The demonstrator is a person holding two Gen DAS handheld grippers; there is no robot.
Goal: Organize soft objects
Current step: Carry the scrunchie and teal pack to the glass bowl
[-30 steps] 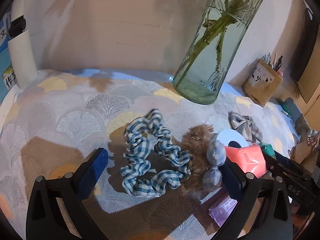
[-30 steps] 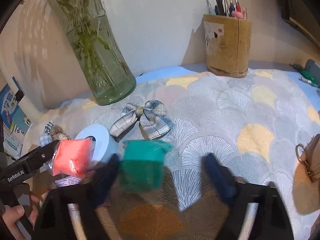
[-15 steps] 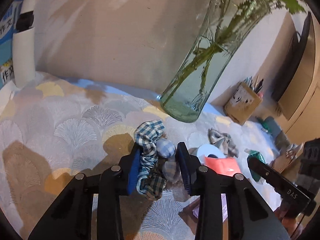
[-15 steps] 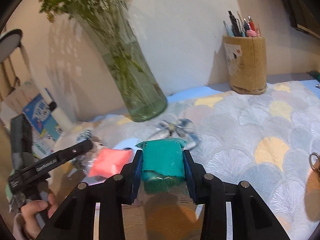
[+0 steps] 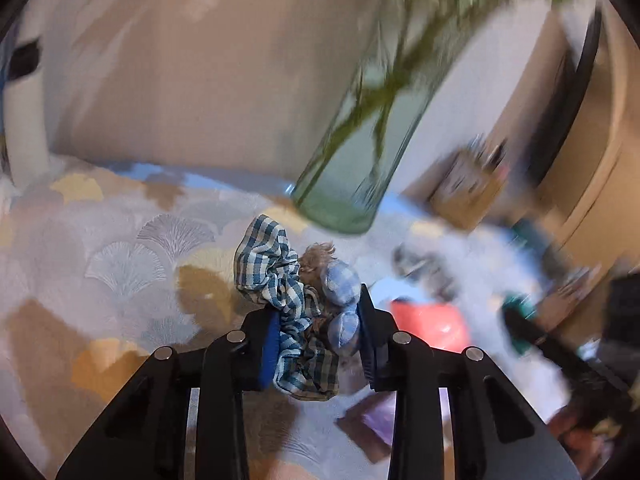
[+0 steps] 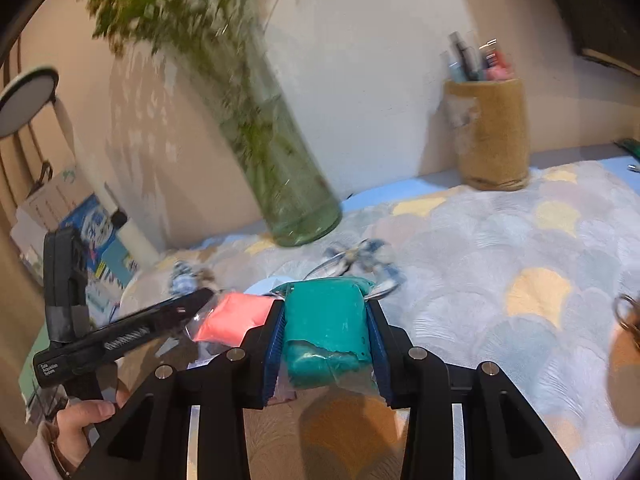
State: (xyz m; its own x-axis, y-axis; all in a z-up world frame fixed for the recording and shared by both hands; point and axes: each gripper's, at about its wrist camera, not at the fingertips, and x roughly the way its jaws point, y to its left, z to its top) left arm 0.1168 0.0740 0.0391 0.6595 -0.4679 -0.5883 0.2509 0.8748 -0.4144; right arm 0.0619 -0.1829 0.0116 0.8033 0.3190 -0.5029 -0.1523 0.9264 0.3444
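Note:
My left gripper (image 5: pixel 318 320) has a blue checked scrunchie (image 5: pixel 264 264) and a small brown plush toy with pale blue parts (image 5: pixel 340 284) bunched between its blue pads; the jaws are closing and press on both, lifted a little off the patterned cloth (image 5: pixel 120 248). In the right wrist view my right gripper (image 6: pixel 326 320) is shut on a teal green soft pack (image 6: pixel 320 308), held just above the cloth. A pink soft pack (image 6: pixel 234 316) lies just left of it, beside the tip of the left tool. A checked bow (image 6: pixel 360 256) lies behind on the cloth.
A tall glass vase with green stems (image 6: pixel 288 184) stands at the back near the wall. A burlap pen holder (image 6: pixel 490 136) stands at the back right. A white tape roll (image 6: pixel 264 284) peeks out behind the packs. A key ring (image 6: pixel 628 312) lies at the right edge.
The left jaws closed from wide open onto the scrunchie and plush toy and raised them. The right jaws closed on the green pack and lifted it; both views tilted upward.

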